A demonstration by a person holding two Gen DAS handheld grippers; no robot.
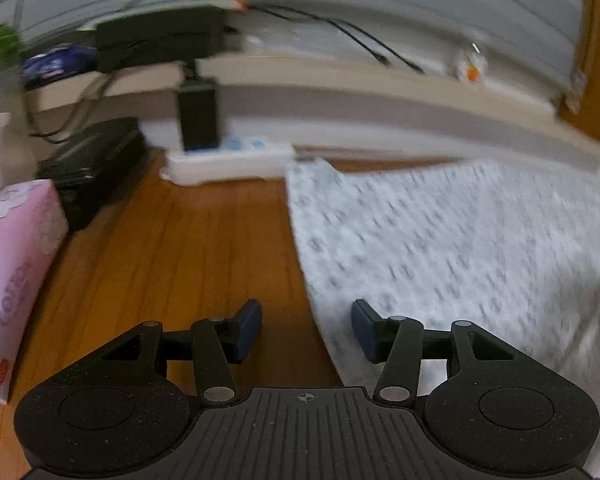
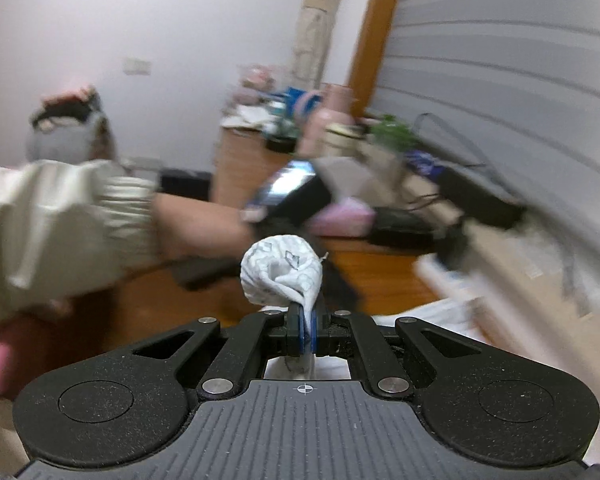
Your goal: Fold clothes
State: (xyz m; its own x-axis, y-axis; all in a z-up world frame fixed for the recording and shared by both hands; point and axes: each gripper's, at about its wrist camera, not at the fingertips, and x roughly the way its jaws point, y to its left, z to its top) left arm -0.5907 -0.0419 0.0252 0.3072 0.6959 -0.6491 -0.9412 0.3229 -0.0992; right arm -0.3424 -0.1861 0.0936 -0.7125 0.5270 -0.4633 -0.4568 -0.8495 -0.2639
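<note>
A white garment with a small grey print [image 1: 440,248] lies spread on the wooden table [image 1: 172,240] in the left wrist view, filling the right half. My left gripper [image 1: 306,330] hovers open over the garment's left edge, one finger over bare wood, the other over cloth. In the right wrist view my right gripper [image 2: 307,330] is shut on a bunched fold of the same printed cloth [image 2: 282,274], which bulges above the blue pads. A person's arm in a cream sleeve [image 2: 60,216] reaches across from the left, holding the other gripper.
A pink tissue box [image 1: 12,272] stands at the left, a black case [image 1: 92,168] behind it. A white power strip [image 1: 228,160] with a black adapter and cables lies against the back ledge. Plants, cups and clutter [image 2: 332,128] sit at the far end.
</note>
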